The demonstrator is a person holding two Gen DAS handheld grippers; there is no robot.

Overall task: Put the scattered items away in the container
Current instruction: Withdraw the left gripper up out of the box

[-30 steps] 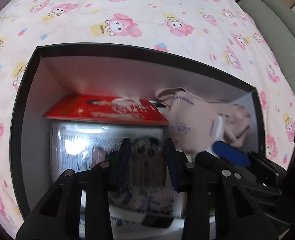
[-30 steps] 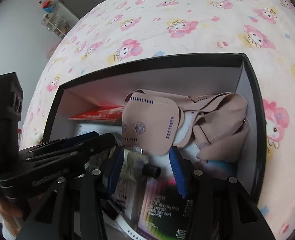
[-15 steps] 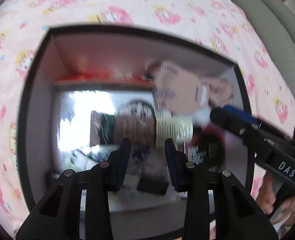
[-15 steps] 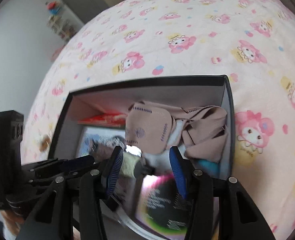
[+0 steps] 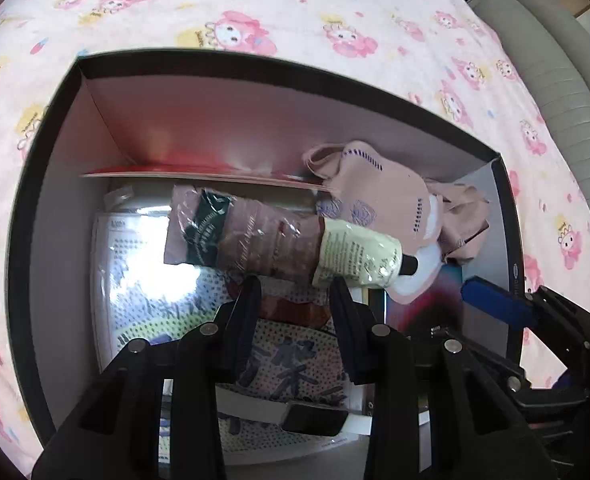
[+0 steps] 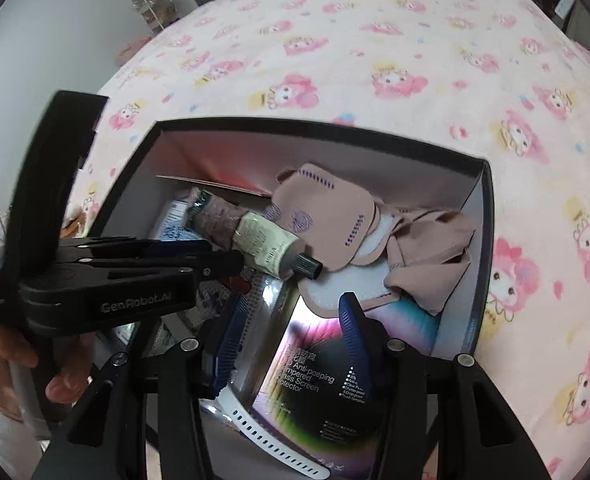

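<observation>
Both pairs of jaws stand apart and empty above the black container (image 5: pixel 47 184). Left gripper (image 5: pixel 295 312): the wrapped cream tube (image 5: pixel 295 240), mauve with a cream end and black cap, lies just beyond its jaws, atop glossy packets. Right gripper (image 6: pixel 291 328): beyond it, tan fabric (image 6: pixel 415 240). Risk: lowering jaws could snag fabric or roll the tube.

wrapped cream tube (image 5: pixel 287 240) lies flat inside black box (image 5: pixel 27 208).
</observation>
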